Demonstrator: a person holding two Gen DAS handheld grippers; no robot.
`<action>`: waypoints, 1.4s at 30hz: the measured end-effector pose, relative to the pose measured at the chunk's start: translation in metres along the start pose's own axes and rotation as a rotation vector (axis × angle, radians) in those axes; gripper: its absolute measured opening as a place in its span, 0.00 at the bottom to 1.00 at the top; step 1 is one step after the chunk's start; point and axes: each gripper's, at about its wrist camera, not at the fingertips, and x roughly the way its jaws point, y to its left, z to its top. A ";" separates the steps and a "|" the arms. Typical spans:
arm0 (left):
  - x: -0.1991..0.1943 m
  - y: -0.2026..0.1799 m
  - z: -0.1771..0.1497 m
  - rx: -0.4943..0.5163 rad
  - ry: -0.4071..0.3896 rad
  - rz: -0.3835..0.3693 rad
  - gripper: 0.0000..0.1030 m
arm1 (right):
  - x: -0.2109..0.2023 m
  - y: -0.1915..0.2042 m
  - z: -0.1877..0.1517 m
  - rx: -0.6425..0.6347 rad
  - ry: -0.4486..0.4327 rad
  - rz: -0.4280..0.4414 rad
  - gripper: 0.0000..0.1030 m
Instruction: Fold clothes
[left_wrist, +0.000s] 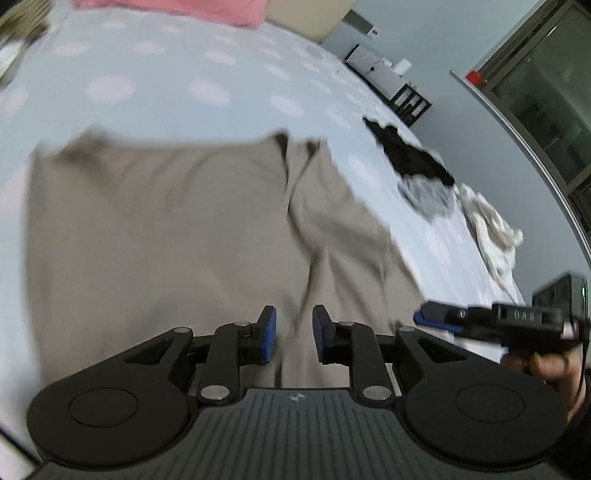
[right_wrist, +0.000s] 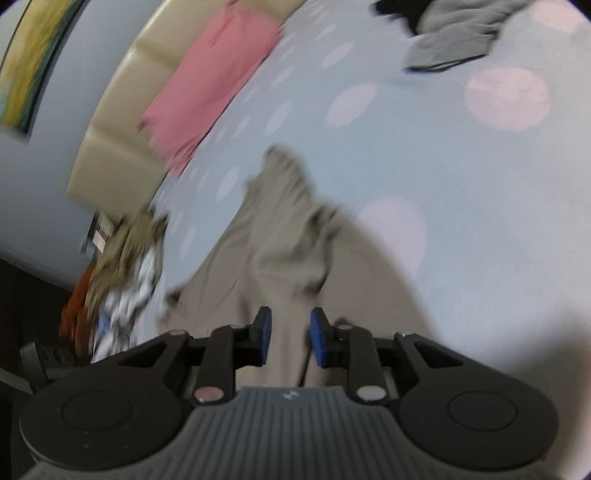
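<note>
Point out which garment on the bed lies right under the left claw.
The beige garment, spread flat beneath the left claw. The black one, grey one and white one lie bunched farther away along the bed's edge.

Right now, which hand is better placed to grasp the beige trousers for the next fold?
Probably left: its open tool hangs over the middle of the beige trousers; the right tool is over their edge.

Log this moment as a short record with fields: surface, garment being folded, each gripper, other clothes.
surface: pale blue bedsheet with pink dots
garment: beige cloth garment, spread flat, creased at its right side
left gripper: open, nothing between its pads
right gripper: open, above the beige garment
other clothes: black garment, grey garment, white garment by the bed edge
pillow: pink pillow at the headboard
</note>
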 end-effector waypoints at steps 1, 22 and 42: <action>-0.009 0.001 -0.018 -0.001 0.020 0.014 0.19 | -0.001 0.007 -0.012 -0.038 0.039 0.003 0.28; -0.050 0.016 -0.112 -0.107 0.108 0.004 0.13 | 0.030 0.050 -0.159 0.063 0.409 -0.006 0.18; -0.078 0.018 -0.138 -0.145 0.151 0.050 0.01 | 0.008 0.071 -0.177 -0.022 0.472 0.084 0.03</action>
